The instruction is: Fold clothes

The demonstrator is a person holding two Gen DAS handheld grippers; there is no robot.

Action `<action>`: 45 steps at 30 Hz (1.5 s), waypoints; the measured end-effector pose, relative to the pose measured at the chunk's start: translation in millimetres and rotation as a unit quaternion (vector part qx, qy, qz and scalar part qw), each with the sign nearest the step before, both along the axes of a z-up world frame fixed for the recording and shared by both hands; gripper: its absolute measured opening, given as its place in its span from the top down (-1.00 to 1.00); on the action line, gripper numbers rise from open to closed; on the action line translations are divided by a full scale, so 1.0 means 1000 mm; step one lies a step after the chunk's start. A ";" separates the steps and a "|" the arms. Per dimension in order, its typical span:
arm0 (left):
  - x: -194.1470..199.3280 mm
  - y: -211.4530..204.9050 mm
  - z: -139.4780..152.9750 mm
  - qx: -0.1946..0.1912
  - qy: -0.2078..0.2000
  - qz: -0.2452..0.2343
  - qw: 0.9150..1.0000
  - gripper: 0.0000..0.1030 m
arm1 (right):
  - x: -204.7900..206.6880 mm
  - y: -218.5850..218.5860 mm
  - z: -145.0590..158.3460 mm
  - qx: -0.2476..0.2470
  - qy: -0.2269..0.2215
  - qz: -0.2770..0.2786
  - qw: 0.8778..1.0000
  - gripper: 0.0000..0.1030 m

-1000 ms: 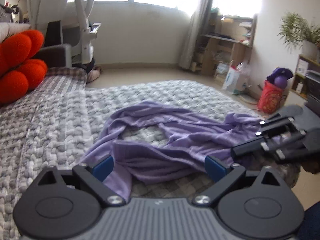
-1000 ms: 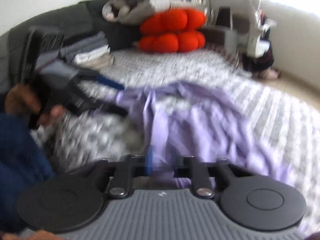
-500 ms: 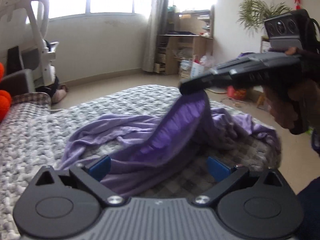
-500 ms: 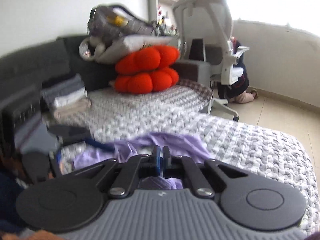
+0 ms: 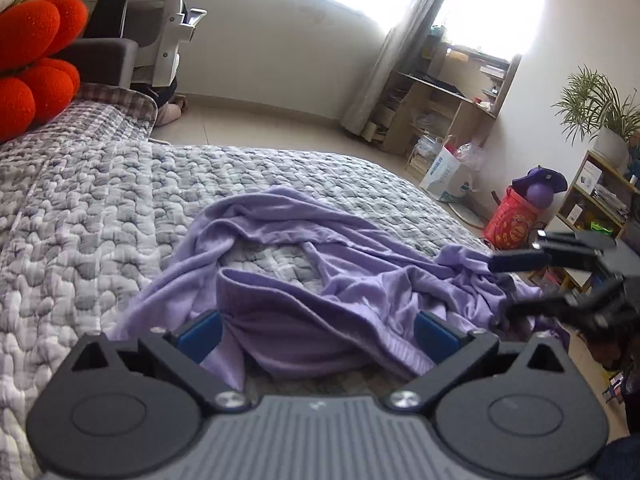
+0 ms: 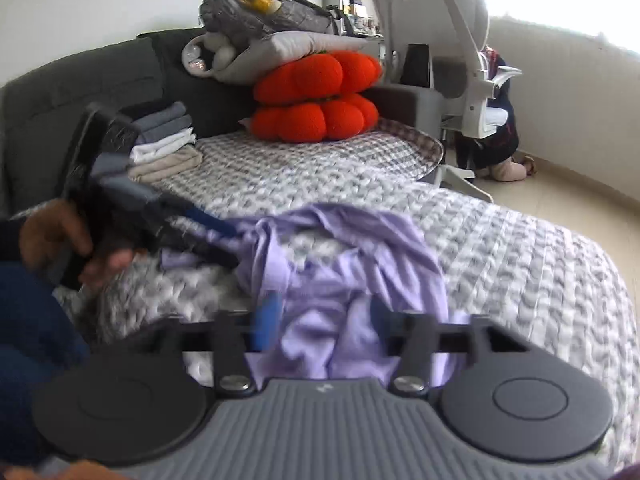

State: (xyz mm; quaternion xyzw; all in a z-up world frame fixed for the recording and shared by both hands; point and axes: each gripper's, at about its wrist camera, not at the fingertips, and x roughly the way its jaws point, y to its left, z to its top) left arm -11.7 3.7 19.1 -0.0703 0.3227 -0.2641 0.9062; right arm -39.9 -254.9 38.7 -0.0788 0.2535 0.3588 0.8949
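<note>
Purple top [image 5: 320,280] lies crumpled on the quilt [image 5: 100,208] of the bed, near its front edge; that's where we find the task item. Going left to right in the left wrist view: orange cushion [image 5: 32,56] at far left on the bed, white chair [image 5: 172,40] behind it, then the top in the middle, shelves [image 5: 448,112] by the curtain, red bucket [image 5: 516,224] on the floor, plant [image 5: 600,108] at far right. Our left tool [image 5: 316,330] sits low over the near hem of the top, blue pads spread wide, fabric between them but not pinched. Our right tool [image 5: 504,284] shows at the right edge, fingers apart, tips at the top's right end; we cannot tell whether they touch the cloth.

Right wrist view, left to right: a hand [image 6: 60,240] in a dark blue sleeve [image 6: 32,320] holds the left tool [image 6: 224,244], its tips at the top's [image 6: 360,264] left edge. Folded stack [image 6: 164,144] sits behind on the bed against the grey sofa back, then the orange cushion [image 6: 320,96] with a grey bag [image 6: 264,4] piled above, chair [image 6: 452,48] further right. Right tool [image 6: 320,324] in the foreground is blurred, pads spread, purple cloth bunched between them, not gripped.
</note>
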 end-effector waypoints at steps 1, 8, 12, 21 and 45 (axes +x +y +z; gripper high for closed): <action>0.004 -0.001 -0.001 0.002 0.002 0.005 1.000 -0.98 | 0.000 -0.001 -0.003 -0.003 0.007 0.008 1.000 -0.24; 0.019 -0.020 -0.010 0.021 0.017 0.000 1.000 -0.38 | 0.005 0.023 -0.039 -0.076 0.022 0.029 0.996 -0.20; 0.021 -0.019 -0.007 0.027 0.019 -0.012 0.999 0.75 | 0.006 0.029 -0.039 -0.046 0.020 0.036 0.998 0.91; -0.009 0.040 0.015 -0.037 -0.018 0.041 0.998 0.86 | -0.003 0.042 -0.004 0.002 -0.032 0.052 0.998 0.84; 0.000 0.055 -0.014 -0.065 0.046 0.043 0.996 -0.30 | 0.157 0.185 -0.039 -0.234 -0.086 0.122 0.961 0.20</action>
